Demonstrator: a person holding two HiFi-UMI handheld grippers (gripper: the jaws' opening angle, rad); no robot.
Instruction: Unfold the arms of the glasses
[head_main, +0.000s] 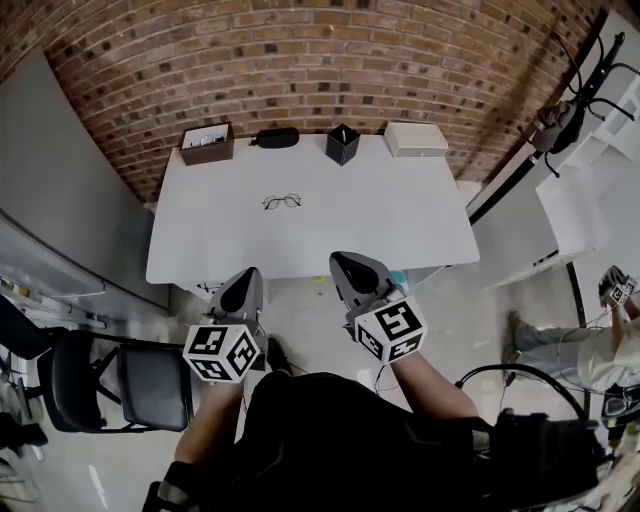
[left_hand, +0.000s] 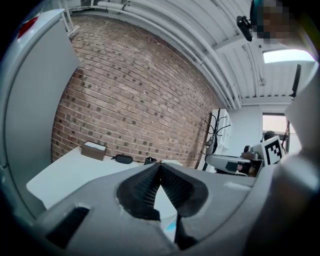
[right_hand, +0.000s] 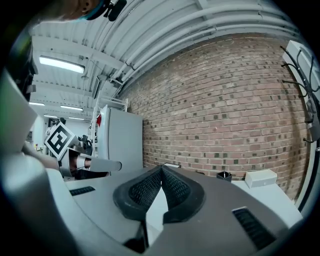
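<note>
Currently both hand-held grippers hang short of the near edge of a white table (head_main: 400, 220). The left gripper (head_main: 243, 288) has its jaws pressed together with nothing between them; the right gripper (head_main: 352, 272) is likewise closed and empty. Well beyond them, thin wire-framed glasses (head_main: 282, 202) lie alone on the table's left-middle; whether their arms are folded is too small to tell. They look light, slender and easily bent, and likely to skid on the smooth top. A sensible hold: one gripper pinching the frame's bridge or outer corner, the other gently catching an arm tip, clear of the lenses.
</note>
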